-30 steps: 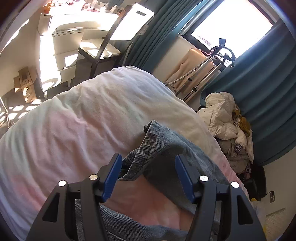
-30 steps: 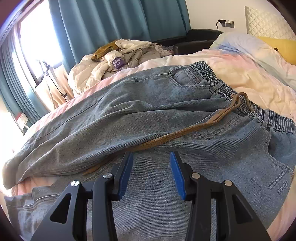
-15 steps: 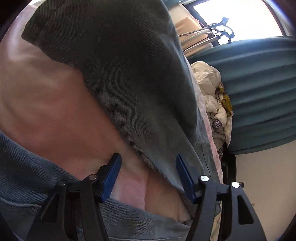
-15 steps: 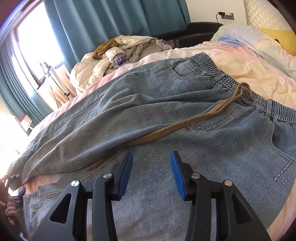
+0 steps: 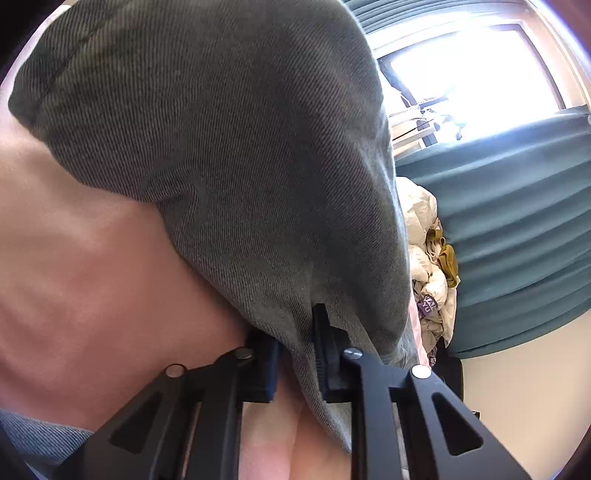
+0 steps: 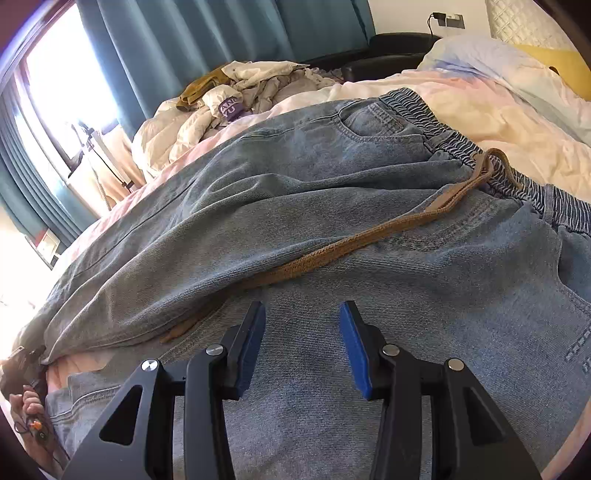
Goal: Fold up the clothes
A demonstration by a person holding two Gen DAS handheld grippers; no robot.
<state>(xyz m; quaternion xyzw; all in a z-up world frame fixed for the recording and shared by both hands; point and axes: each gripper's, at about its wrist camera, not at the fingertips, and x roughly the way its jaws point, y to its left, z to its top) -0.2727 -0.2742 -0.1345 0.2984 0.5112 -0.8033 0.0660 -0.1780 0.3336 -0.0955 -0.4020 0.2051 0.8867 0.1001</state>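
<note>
Lying spread across the bed, the jeans have one leg end clamped in the left gripper; the right gripper hovers released above them. Teal curtains and a clothes pile sit behind.

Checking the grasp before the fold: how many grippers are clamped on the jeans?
1. The left gripper pinches a fold of the jeans; the right gripper hovers open above the jeans.

Home bedroom. Bed with pale quilt and pillow; teal curtains by sunlit window. Clothes pile far left.
</note>
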